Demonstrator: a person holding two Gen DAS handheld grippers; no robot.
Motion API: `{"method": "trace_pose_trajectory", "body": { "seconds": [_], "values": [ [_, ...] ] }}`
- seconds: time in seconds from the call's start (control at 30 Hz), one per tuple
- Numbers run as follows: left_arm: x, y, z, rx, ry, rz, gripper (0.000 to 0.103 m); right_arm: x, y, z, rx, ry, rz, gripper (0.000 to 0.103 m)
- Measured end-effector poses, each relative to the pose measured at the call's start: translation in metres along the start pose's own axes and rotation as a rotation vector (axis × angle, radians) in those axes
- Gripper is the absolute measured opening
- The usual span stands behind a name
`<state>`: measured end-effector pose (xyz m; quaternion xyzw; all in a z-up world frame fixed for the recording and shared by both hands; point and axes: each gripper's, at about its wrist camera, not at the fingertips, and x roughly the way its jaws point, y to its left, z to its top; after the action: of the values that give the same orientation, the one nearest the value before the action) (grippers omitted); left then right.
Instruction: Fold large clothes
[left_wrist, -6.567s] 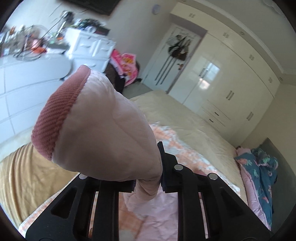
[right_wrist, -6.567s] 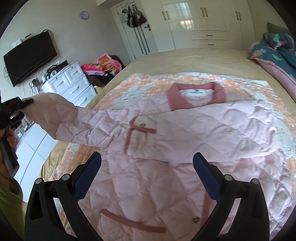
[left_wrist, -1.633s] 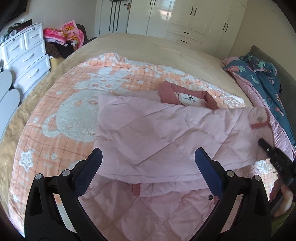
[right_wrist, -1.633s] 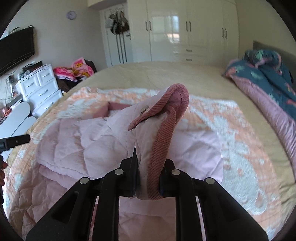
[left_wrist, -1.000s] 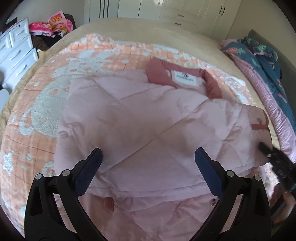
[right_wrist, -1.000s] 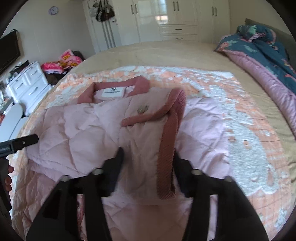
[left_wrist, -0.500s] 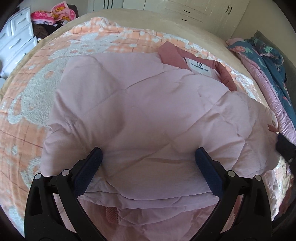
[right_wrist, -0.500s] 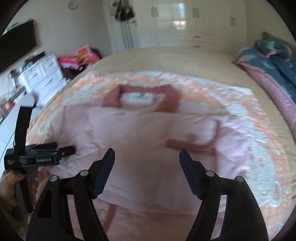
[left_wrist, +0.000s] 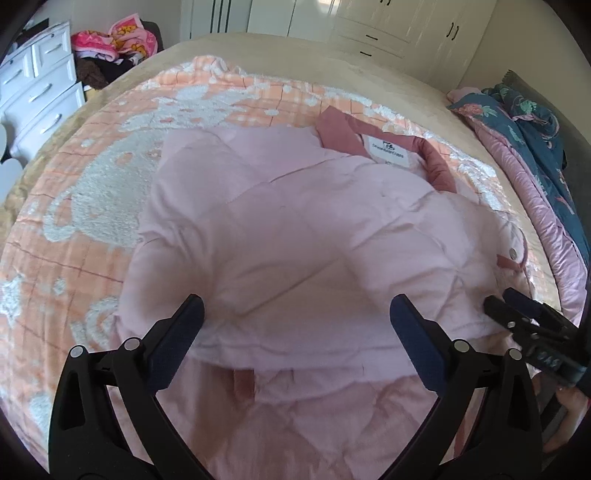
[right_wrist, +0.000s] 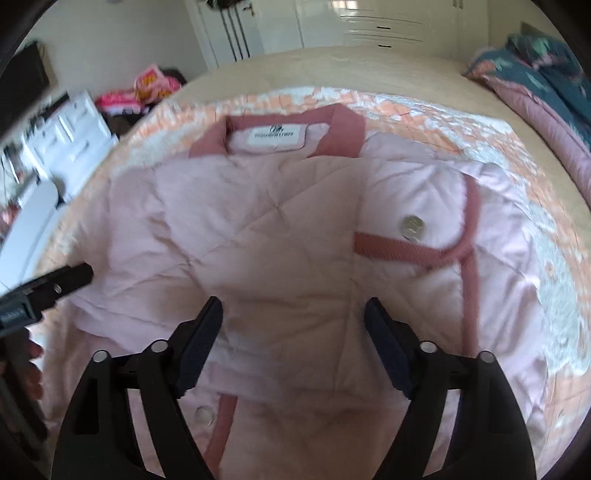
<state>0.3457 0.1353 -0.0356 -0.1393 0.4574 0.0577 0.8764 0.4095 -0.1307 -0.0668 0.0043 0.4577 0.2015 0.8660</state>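
Note:
A pale pink quilted jacket (left_wrist: 295, 243) lies on the bed with both sleeves folded across its body and its dark pink collar (left_wrist: 432, 162) at the far end. In the right wrist view the jacket (right_wrist: 277, 240) shows a rose-trimmed cuff with a snap button (right_wrist: 413, 225) on top. My left gripper (left_wrist: 295, 321) is open and empty just above the folded sleeves. My right gripper (right_wrist: 293, 321) is open and empty above the jacket's middle. Each gripper shows at the other view's edge: the right gripper (left_wrist: 517, 317), the left gripper (right_wrist: 55, 284).
The jacket lies on an orange and white bear blanket (left_wrist: 92, 192) over a beige bed. A blue floral duvet (left_wrist: 535, 125) is bunched at the right. White drawers (left_wrist: 37, 96) and a clothes pile (left_wrist: 110, 40) stand at the left. Wardrobes (right_wrist: 369, 22) line the far wall.
The left sleeve was laid across the jacket and let go. The right gripper released the right cuff onto the jacket and opened. Both grippers now hover low over it.

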Motion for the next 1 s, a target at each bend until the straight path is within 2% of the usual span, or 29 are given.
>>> {"method": "trace_pose_trajectory", "body": {
  "seconds": [0.1,0.3,0.5,0.73,1.0],
  "values": [
    [-0.013,-0.001,-0.002,0.001,-0.002,-0.004,0.095,-0.022,-0.005,-0.005,0.012,-0.023,0.032,0.094],
    [-0.046,-0.003,-0.006,-0.021,-0.039,-0.029,0.095,-0.064,-0.01,-0.014,0.028,-0.07,0.036,0.099],
    [-0.081,-0.013,-0.01,-0.004,-0.079,-0.053,0.095,-0.098,-0.01,-0.021,0.035,-0.098,0.049,0.099],
    [-0.119,-0.018,-0.017,0.003,-0.128,-0.076,0.095,-0.151,-0.006,-0.029,0.043,-0.176,0.072,0.099],
    [-0.153,-0.023,-0.029,0.019,-0.17,-0.087,0.095,-0.2,-0.006,-0.04,0.042,-0.249,0.056,0.099]
  ]
}}
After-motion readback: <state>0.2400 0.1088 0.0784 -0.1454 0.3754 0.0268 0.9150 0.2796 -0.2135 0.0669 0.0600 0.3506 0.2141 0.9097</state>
